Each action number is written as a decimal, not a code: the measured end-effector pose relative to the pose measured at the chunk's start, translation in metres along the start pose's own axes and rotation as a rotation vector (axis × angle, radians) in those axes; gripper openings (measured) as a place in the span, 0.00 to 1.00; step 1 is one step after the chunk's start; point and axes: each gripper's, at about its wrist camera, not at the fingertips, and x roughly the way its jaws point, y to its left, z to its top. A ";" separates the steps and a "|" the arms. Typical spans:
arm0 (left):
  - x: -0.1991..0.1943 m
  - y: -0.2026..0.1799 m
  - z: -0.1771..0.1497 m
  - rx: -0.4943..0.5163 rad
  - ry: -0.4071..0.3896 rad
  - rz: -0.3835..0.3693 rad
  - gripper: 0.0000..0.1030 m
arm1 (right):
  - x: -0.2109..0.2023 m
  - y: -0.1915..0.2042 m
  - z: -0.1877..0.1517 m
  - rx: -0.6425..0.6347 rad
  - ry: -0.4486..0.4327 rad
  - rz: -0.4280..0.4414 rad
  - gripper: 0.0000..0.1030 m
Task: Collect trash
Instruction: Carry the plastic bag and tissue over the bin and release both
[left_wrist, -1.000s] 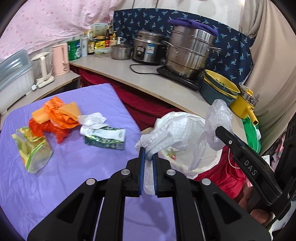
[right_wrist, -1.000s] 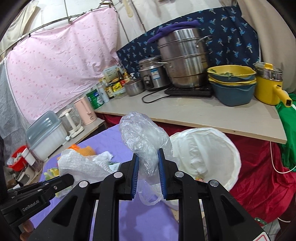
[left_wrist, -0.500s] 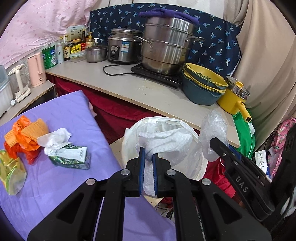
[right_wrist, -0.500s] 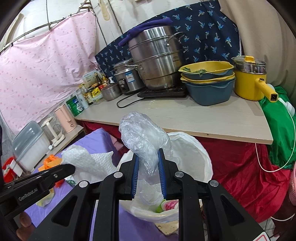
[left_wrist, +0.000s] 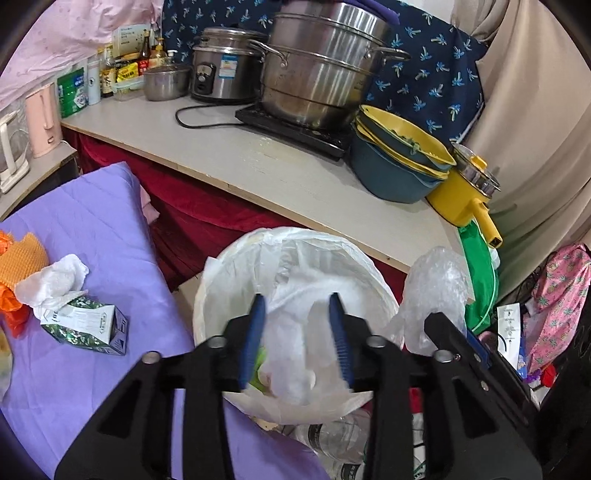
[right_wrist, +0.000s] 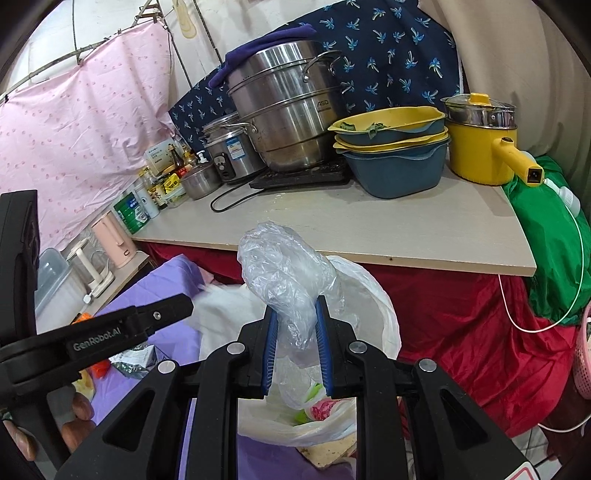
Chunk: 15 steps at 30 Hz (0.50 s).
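Observation:
A trash bin lined with a white bag (left_wrist: 236, 266) (right_wrist: 384, 314) stands beside the purple table. My left gripper (left_wrist: 297, 325) is open above the bin; the white foam wrap (left_wrist: 295, 332) sits loose between and below the fingers, inside the bin. My right gripper (right_wrist: 295, 332) is shut on a crumpled clear plastic bag (right_wrist: 284, 273) over the bin's rim; that bag also shows in the left wrist view (left_wrist: 436, 284). A green tissue pack (left_wrist: 85, 325), a white tissue (left_wrist: 51, 280) and orange wrappers (left_wrist: 18, 258) lie on the purple table (left_wrist: 92, 221).
A counter (left_wrist: 277, 173) behind the bin carries a steel steamer pot (left_wrist: 321, 62), rice cooker (left_wrist: 221, 62), stacked blue and yellow basins (left_wrist: 399, 162), a yellow pot (left_wrist: 469, 195) and bottles. A red cloth hangs under it. Clear bottles (left_wrist: 332, 439) lie on the floor by the bin.
Both grippers moved right, from over the table to over the bin. My left gripper opened and let go of the white foam wrap, which dropped into the bin. The right stays shut on the plastic bag.

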 end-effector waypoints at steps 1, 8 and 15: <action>0.000 0.001 0.000 -0.003 -0.003 0.005 0.43 | 0.001 0.000 0.000 0.000 0.001 0.002 0.18; -0.009 0.012 0.001 -0.012 -0.027 0.053 0.45 | 0.012 0.011 0.004 -0.013 0.007 0.021 0.19; -0.013 0.029 -0.002 -0.028 -0.041 0.116 0.45 | 0.023 0.023 0.010 -0.030 0.006 0.031 0.24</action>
